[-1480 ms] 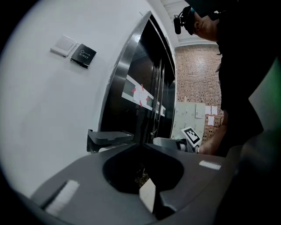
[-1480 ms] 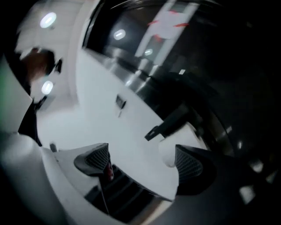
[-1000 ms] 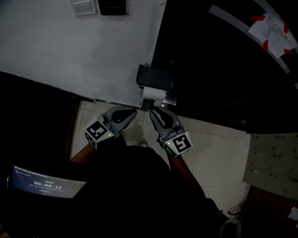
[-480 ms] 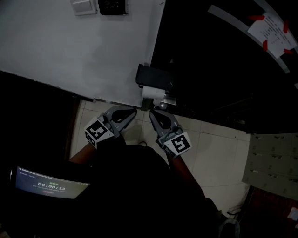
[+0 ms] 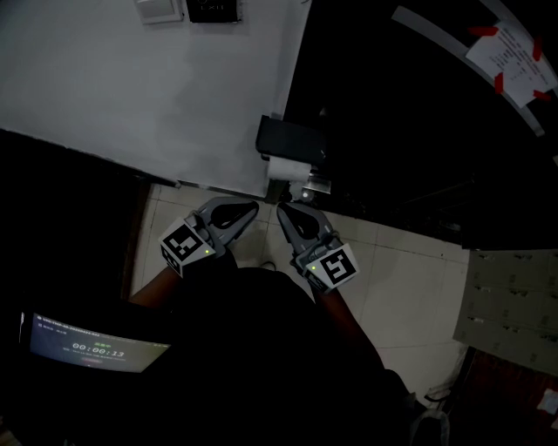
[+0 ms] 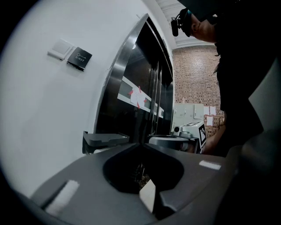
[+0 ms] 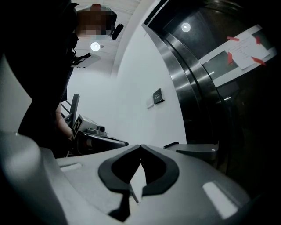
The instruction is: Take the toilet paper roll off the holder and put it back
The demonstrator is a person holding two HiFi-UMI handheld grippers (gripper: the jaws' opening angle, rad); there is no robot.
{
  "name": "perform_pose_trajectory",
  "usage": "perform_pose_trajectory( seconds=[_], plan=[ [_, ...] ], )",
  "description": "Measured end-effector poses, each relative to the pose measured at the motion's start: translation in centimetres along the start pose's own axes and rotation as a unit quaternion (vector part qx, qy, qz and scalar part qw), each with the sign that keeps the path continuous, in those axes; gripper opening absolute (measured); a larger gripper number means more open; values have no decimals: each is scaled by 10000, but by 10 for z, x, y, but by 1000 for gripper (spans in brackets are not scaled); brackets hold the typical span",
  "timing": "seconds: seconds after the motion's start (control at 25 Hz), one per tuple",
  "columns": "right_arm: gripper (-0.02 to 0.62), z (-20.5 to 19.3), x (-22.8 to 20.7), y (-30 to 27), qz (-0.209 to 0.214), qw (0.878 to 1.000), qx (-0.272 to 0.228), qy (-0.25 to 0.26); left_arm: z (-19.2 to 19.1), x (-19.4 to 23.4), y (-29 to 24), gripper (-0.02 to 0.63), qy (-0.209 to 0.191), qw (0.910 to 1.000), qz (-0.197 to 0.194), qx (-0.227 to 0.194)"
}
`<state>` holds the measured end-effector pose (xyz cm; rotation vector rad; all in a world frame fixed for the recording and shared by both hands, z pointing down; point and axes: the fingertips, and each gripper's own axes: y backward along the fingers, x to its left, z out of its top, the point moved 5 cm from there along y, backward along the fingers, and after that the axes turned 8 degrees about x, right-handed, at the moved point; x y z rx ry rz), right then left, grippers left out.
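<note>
Roll (image 5: 286,168) under holder (image 5: 291,141), switch (image 5: 159,10) above; L hand-held gripper (image 5: 252,208), R hand-held gripper (image 5: 282,210) closed, empty.

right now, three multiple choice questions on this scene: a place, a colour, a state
1. Where is the toilet paper roll? A on the floor; B on the holder; C in a gripper
2. What colour is the holder? A black; B red; C yellow
3. How do the jaws of the right gripper stand? A wide apart; B shut, empty; C shut on the roll
Answers: B, the roll sits right under the holder's cover; A, it shows black against the white wall; B, the tips meet with nothing between them.
</note>
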<state>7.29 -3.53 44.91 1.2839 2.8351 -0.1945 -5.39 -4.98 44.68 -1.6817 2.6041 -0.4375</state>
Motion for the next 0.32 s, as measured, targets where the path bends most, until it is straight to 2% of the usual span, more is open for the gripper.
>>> perform_pose_trajectory(
  seconds=[0.16, 0.32],
  plan=[
    [2, -1, 5, -1, 53, 9999, 92, -69, -1, 0, 1, 0, -31, 10000, 12, -22],
    [2, 0, 6, -1, 95, 9999, -69, -89, 0, -2, 3, 0, 9, 10000, 0, 25]
  ],
)
